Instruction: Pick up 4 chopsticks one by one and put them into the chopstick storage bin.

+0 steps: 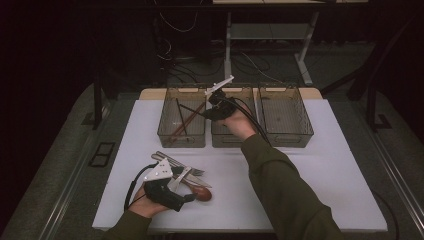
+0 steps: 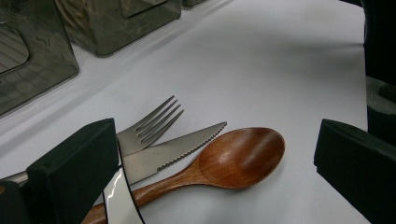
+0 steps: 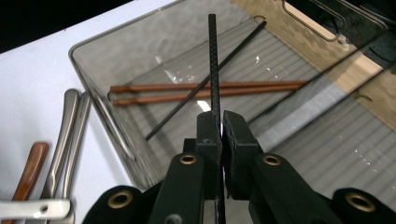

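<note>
Black chopstick between right hand-held gripper jaws

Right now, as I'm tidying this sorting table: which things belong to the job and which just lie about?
In the job:
right gripper, shut on black chopstick
left bin
left gripper, open by wooden spoon, knife, fork

Lying about:
right bin
floor cables

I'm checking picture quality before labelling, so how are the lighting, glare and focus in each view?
High view: dim, the room beyond the table nearly black. Left gripper view: soft shine on the wooden spoon and knife; the near jaws of the left tool are blurred. Right gripper view: glints on the bin floor; the black chopstick in the right tool is sharp.
</note>
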Demonstrator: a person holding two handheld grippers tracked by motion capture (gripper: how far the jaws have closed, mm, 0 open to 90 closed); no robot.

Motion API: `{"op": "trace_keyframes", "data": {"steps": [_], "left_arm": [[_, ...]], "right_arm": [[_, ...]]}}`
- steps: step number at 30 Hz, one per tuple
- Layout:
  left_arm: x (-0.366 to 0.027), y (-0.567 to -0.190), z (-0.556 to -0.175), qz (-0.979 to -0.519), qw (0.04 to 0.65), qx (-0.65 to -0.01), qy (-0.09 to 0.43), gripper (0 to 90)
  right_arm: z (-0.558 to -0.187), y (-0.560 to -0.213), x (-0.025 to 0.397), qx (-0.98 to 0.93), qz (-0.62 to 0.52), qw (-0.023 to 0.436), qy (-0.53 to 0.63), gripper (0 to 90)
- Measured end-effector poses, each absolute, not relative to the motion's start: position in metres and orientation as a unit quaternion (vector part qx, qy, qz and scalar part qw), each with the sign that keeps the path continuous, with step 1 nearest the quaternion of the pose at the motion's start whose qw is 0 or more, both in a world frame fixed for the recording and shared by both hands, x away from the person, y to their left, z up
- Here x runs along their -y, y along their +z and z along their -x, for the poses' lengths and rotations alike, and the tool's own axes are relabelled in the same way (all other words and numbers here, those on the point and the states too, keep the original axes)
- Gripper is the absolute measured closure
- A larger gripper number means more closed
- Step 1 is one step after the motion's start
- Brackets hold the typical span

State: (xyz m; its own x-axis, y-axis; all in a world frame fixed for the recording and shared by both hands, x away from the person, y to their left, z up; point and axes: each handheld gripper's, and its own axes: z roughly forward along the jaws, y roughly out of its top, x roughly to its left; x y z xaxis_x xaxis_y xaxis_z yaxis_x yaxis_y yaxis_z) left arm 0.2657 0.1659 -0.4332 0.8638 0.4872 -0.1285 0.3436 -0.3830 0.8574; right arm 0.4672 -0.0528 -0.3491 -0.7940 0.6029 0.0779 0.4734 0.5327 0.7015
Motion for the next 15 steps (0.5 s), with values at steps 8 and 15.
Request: {"op": "trace_keyframes", "data": {"steps": [8, 15], "left_arm": [[-0.166, -0.433, -0.266, -0.829, 0.496, -0.248, 0.073, 0.0], [-0.167, -0.432, -0.266, -0.826, 0.499, -0.250, 0.074, 0.0]], "right_arm": [[-0.480, -0.346, 0.027, -0.874, -0.315, 0.098, 0.357, 85.5], [-0.494, -0.351, 0.006, -0.874, -0.326, 0.100, 0.346, 85.5]]}}
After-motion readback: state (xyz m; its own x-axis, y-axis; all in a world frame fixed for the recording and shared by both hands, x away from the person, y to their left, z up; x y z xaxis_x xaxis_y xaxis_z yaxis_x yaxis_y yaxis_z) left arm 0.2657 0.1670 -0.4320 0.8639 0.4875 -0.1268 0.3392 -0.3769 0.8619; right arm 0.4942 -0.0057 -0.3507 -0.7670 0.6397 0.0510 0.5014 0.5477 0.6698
